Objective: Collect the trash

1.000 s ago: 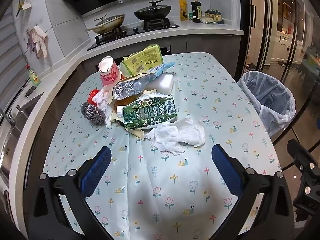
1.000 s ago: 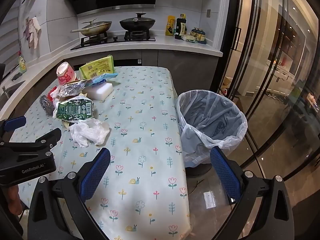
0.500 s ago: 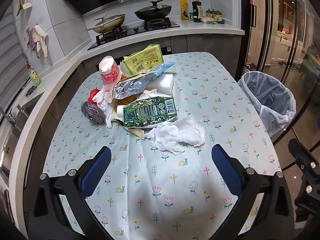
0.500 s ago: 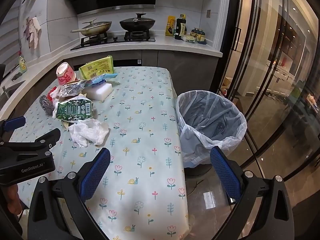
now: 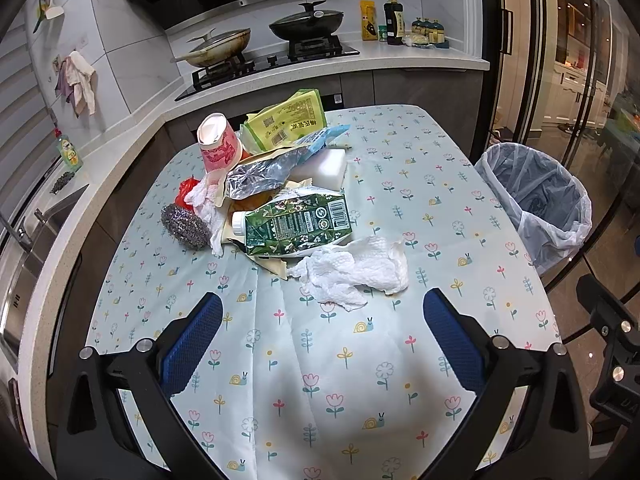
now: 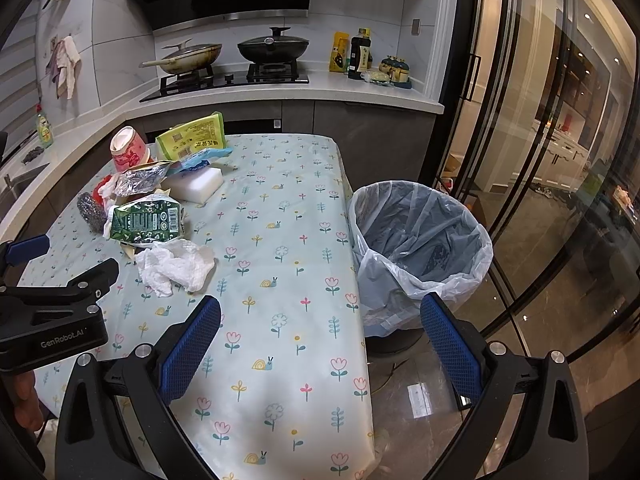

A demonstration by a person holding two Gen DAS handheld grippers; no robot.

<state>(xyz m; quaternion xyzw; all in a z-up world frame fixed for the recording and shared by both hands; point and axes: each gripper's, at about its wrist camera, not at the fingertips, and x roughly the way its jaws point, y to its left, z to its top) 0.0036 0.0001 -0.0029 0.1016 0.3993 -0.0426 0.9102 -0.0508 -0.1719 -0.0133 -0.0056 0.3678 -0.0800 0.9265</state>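
Observation:
A heap of trash lies on the flowered table: a crumpled white paper towel nearest, a green carton, a steel scourer, a silver foil bag, a pink paper cup, a yellow-green packet and a white sponge block. My left gripper is open and empty, just short of the paper towel. My right gripper is open and empty over the table's right edge, beside the lined trash bin. The bin also shows in the left wrist view.
A counter with a stove, a pan and a lidded wok runs behind the table. A sink is at the left. Glass sliding doors stand to the right of the bin. The left gripper body shows in the right wrist view.
Both grippers have barely shifted; the left view has crept slightly. Nothing was taken hold of or let go.

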